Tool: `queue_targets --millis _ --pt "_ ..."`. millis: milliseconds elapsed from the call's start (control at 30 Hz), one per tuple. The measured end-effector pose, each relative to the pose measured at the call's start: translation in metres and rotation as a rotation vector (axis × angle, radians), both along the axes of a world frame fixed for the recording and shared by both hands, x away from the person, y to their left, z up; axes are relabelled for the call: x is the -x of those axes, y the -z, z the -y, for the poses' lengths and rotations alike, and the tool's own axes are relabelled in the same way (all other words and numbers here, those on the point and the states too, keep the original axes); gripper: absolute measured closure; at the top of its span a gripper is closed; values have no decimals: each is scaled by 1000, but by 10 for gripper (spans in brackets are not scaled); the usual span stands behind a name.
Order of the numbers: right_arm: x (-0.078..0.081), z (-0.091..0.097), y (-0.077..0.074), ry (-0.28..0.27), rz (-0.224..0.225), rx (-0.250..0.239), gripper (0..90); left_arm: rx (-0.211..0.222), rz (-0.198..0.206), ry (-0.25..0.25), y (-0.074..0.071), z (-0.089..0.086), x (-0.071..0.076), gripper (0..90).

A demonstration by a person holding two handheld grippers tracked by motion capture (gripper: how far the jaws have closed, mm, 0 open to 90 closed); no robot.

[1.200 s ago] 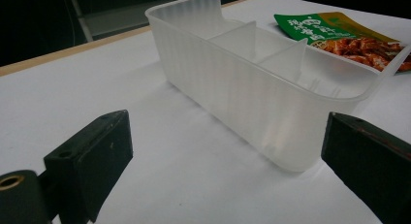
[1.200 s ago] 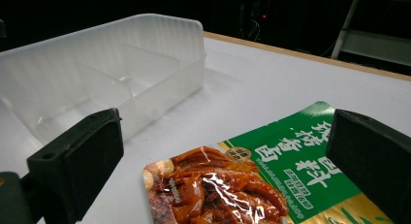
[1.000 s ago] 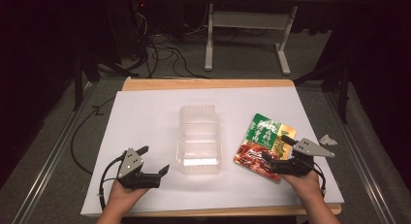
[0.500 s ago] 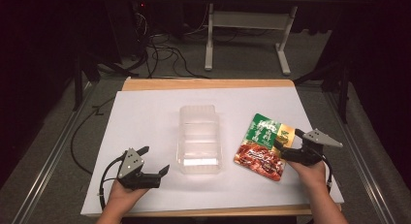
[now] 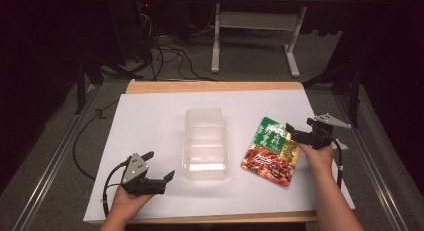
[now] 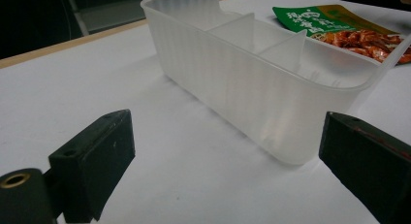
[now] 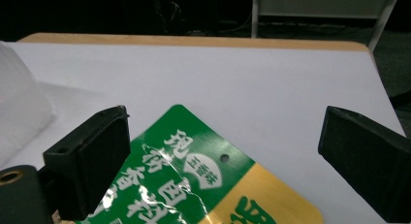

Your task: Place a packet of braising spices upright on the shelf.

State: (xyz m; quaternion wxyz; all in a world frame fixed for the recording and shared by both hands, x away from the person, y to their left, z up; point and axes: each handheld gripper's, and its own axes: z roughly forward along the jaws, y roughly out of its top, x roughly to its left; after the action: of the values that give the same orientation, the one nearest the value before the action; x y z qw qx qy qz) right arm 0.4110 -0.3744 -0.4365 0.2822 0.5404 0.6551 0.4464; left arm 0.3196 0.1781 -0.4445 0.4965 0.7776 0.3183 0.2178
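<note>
the snack pouch (image 5: pixel 271 151) lies flat near the table's (image 5: pixel 150 116) right edge, beside the clear tray (image 5: pixel 205 143). both the right gripper (image 5: pixel 295 133) and left gripper (image 5: pixel 161 167) are spread, empty. flat foil may slip from the jaws.

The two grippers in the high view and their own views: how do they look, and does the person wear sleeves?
Both the left gripper and the right gripper are black, each with a grey three-cornered plate on top and a thin black cable trailing behind. The jaws are flat, blocky black pads; a brass-coloured ring shows at the base. The forearms are bare, no sleeves in view.
</note>
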Motion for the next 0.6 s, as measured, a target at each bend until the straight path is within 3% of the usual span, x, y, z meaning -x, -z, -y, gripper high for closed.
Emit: queue_targets --millis 233,467,600 --pt "9 25 8 17 -32 -55 47 -5 -3 -2 1 1 0 67" --pt "10 50 14 31 -51 -163 63 -10 -11 1 2 3 -1 71" --pt "5 58 22 42 -93 -246 75 -8 -11 4 2 2 0 72"
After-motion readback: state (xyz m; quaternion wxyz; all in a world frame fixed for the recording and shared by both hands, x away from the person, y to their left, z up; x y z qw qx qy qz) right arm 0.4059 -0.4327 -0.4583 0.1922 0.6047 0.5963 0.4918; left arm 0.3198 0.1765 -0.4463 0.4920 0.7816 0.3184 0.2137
